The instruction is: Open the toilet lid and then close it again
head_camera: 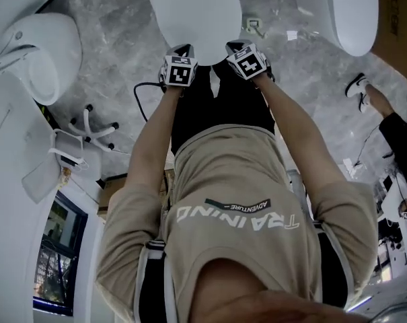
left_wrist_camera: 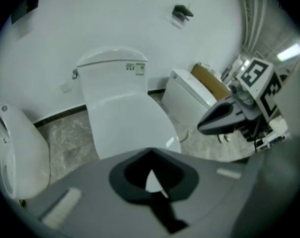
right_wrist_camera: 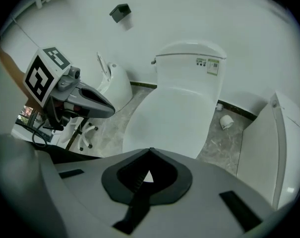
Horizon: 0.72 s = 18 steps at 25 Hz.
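While both grippers hang side by side over the toilet, its lid (head_camera: 196,12) lies shut, flat on the bowl in front of the cistern (left_wrist_camera: 112,66). The left gripper (head_camera: 179,51) has its jaws pressed together with nothing between them; the right gripper (head_camera: 238,46) is the same (tips meeting, empty). Both are held clear of the lid. A paper roll (right_wrist_camera: 226,121) lies on the grey marbled floor (head_camera: 122,25) beside the toilet.

floor (head_camera: 122,32): grey marbled stone | standing on it: white toilet (right_wrist_camera: 189,73) | lying near it: paper roll (right_wrist_camera: 226,121)
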{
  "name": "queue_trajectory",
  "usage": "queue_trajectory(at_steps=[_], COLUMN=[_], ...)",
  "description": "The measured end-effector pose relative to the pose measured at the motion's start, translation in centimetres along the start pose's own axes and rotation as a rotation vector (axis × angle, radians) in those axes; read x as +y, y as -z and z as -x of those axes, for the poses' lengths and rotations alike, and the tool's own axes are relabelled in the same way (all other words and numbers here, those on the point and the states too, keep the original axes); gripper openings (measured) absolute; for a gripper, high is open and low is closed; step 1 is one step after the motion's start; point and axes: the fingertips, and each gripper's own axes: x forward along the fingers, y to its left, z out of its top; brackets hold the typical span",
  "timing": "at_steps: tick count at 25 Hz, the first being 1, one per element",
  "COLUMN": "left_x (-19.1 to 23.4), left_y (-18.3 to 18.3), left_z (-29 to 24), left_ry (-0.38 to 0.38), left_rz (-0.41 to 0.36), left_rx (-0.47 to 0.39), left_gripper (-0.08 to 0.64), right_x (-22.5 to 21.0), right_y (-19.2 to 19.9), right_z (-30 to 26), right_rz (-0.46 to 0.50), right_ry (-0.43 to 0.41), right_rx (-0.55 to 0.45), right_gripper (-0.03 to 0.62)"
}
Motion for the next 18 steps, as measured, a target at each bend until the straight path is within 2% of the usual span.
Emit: queue_trajectory(at_steps=[6,9,15,18], left_x=[1.6,1.4,2.6,2.8], left_y=[-7.4,-9.7,-15.5,-19.4], left_z=[5.0,8.5,15.5,19.4], left_ry=[-0.071,-0.093,-0.151,-0.164], left_rz=[-0.006,0.013,0.060,0.042], left_rx=[-0.146,-0.219,-0.414,-0.525], left_gripper=[0.002,0.002,0.002,0.002], right_x=[-1.4,-0.4,1.6,1.6], right_y=[-5.5,-7.9,-14.7,-18.5], right_z=[5.0,8.1,14.4,18.0], right_rz=[0.048,0.079,0.135,0.176], right_ry=[0.034,0.036,0.041,0.075], right_rx=[-0.097,-0.160,-0.337,-0.430], right_gripper=[0.014,0.014,0.014,0.014])
